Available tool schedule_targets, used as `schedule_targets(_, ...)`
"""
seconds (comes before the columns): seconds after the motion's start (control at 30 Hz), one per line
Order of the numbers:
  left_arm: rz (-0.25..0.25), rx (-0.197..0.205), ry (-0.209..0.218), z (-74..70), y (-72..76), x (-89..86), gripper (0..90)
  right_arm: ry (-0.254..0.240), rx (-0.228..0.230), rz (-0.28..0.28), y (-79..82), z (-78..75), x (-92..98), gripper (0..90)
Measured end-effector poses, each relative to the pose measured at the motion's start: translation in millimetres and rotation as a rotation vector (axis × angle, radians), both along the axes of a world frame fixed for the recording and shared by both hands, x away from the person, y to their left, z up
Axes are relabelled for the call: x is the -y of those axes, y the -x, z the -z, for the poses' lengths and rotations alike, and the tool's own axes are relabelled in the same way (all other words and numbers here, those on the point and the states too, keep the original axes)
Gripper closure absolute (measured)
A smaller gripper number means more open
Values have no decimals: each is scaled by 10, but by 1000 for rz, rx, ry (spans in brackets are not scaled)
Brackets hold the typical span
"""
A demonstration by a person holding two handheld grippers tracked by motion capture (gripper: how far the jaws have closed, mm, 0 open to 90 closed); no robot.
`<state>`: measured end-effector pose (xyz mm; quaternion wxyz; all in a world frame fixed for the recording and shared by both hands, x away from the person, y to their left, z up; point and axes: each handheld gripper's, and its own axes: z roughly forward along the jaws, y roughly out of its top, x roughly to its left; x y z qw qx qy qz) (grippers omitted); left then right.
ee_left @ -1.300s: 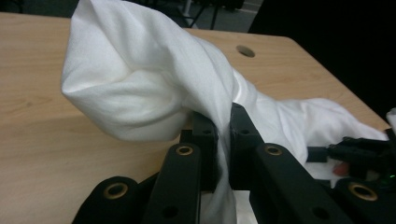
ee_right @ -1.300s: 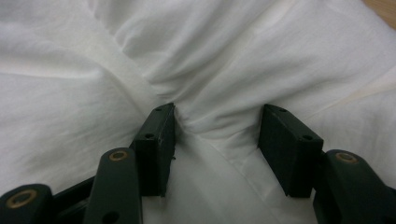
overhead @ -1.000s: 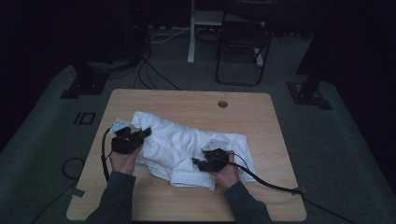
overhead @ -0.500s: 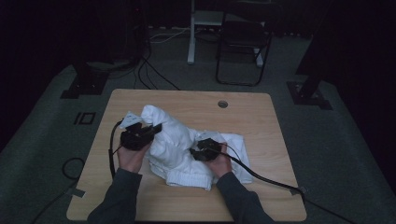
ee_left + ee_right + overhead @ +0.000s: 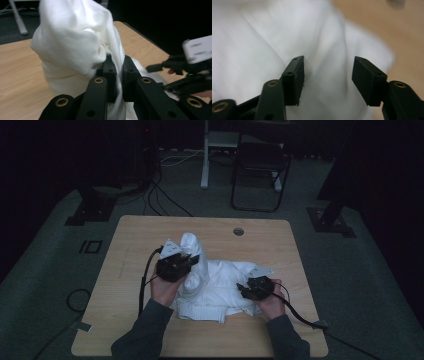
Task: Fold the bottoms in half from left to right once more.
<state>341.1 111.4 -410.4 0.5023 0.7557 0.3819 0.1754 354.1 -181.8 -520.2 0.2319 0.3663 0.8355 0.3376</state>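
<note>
Dim lab: cables (image 5: pixel 160 202), stand bases (image 5: pixel 90 212)

The room is dim. A pale wooden table (image 5: pixel 150 340) stands on grey carpet (image 5: pixel 45 285); a dark chair (image 5: pixel 260 170) sits upper centre, cables (image 5: pixel 165 200) trailing upper left.

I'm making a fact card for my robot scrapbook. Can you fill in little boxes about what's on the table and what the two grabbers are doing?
Table: light wooden table with a round hole near the far edge
Thing on it: white cloth, crumpled
Left gripper: jaws shut on a fold of the cloth, lifting it into a peak
Right gripper: jaws open, over the cloth, holding nothing
Behind the table: dark folding chair and floor cables
</note>
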Motion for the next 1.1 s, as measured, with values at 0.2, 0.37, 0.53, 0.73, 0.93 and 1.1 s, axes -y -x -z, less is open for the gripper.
schedule_targets(0.2, 82, -13, -16, 137, -9, 560, 845, -53, -99, 2, -117, 330, 87, 509)
schedule_targets(0.37, 151, -92, -35, 600, -57, 1107, 841, -164, -47, 87, -105, 162, 313, 466)
schedule_targets(0.53, 190, -183, -143, 1191, -109, 1466, 835, -370, 35, 159, -35, -156, 716, 384)
schedule_targets(0.73, 190, -159, -154, 1183, -96, 1479, 818, -448, 18, 39, -46, -304, 590, 367)
schedule_targets(0.93, 249, -157, -51, 844, 24, 1276, 552, -335, -69, 55, -353, -159, 339, 805)
schedule_targets(1.1, 57, 38, 21, 329, 18, 662, 521, -349, -59, 93, -473, -150, 418, 806)
